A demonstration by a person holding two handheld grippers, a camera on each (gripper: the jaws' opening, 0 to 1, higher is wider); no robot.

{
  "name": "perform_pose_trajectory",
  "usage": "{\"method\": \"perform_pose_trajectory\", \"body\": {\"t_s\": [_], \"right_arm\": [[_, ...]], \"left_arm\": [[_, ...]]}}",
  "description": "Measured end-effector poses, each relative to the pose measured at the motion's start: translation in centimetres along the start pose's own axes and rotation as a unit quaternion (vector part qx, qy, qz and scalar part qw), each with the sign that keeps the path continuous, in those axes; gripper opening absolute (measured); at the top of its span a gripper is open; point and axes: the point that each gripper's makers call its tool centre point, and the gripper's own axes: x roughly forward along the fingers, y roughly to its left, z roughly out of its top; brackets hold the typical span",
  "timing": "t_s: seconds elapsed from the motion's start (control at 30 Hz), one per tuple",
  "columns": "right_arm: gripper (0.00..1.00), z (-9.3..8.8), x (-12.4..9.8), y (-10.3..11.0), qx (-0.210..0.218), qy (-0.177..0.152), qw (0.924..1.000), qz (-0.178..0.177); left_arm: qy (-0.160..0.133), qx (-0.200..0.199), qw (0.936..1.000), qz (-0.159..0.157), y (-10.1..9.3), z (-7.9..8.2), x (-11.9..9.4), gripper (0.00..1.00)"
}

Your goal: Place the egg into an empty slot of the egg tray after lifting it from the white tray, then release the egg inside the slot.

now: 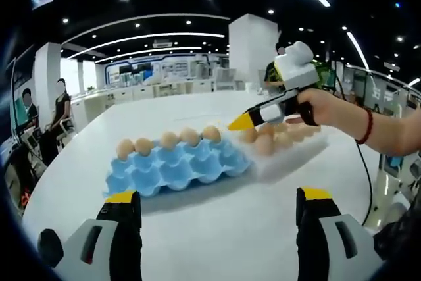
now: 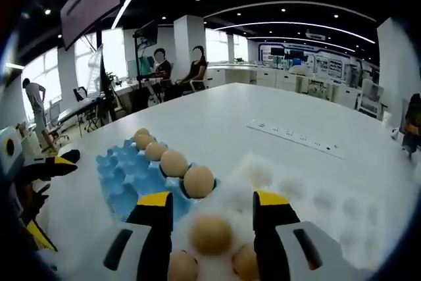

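Note:
A blue egg tray (image 1: 177, 166) lies on the white table with a row of brown eggs (image 1: 169, 139) along its far side; the nearer slots are bare. Right of it sits the white tray (image 1: 289, 153) holding several eggs. A hand holds my right gripper (image 1: 240, 122) over the white tray's near end. In the right gripper view, that gripper (image 2: 212, 201) is open, and a brown egg (image 2: 210, 233) lies in the white tray (image 2: 302, 215) between the jaws, touching neither. The blue tray (image 2: 122, 176) is to its left. My left gripper (image 1: 217, 197) stands open, short of the blue tray.
A long white power strip (image 2: 296, 138) lies farther out on the table. People sit at desks (image 2: 177, 64) beyond the table's far edge. The left gripper's yellow tip (image 2: 56, 166) shows at the left edge of the right gripper view.

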Motion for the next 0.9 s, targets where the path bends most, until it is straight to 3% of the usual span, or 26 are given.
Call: {"method": "perform_pose_trajectory", "body": {"t_s": [0.67,0.83,0.9], "right_arm": [[0.44,-1.6,-1.0,0.5,0.004,0.025,0.9997,0.001],[0.43,-2.2,-0.7,0.5,0.002,0.042,0.9991,-0.007],[0.42,-3.2,-0.9,0.3,0.001,0.069,0.9973,-0.024]], "left_arm": [[-0.010,-0.002,0.9999,-0.007,-0.7,0.2,-0.5,1.00],[-0.011,-0.002,0.9999,-0.007,-0.6,0.1,-0.6,0.99],[-0.011,-0.003,0.9999,-0.008,-0.6,0.1,-0.6,0.99]]}}
